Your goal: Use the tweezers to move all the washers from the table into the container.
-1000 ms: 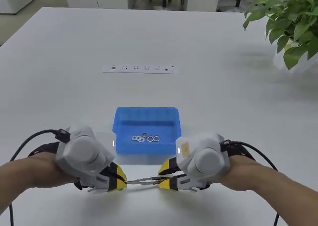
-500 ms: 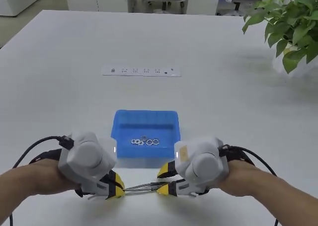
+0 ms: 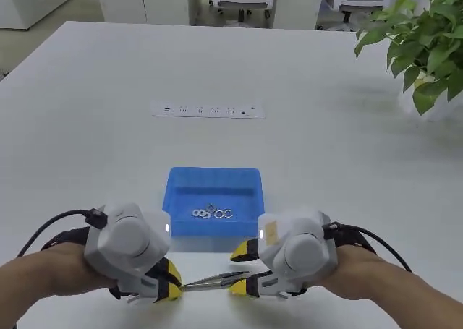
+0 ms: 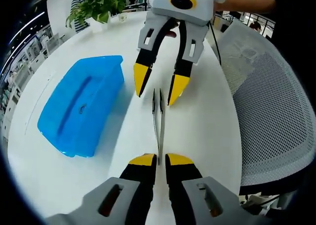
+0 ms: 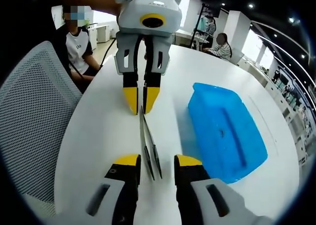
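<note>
Tweezers [image 3: 213,278] lie level, low over the desk [image 3: 108,126], at 6 o'clock in the head view, strung between the two grippers. Can't tell if they touch the desk. Left gripper [image 4: 161,159]: jaws together, clamped on the tweezers' joined end. Right gripper [image 5: 157,161]: jaws apart, one on each side of the tweezers' two arms, with a gap on both sides and no grip. In both gripper views the other gripper faces in from 12 o'clock, with the tweezers running straight between them.

Washers [image 3: 212,213]: a small cluster of silver rings inside the container [image 3: 181,191], in its near half. The container is a blue open bin on the desk, just past the tweezers at 12 o'clock. In the left gripper view it sits at 9 to 10 o'clock, in the right gripper view at 3 o'clock.

White power strip [image 3: 208,110] is farther out at 12 o'clock, well apart from the container. Green plant [image 3: 423,43] is at 2 o'clock by the desk edge. Grey mesh chair [image 4: 266,101] is beside the desk at 3 o'clock in the left gripper view.
</note>
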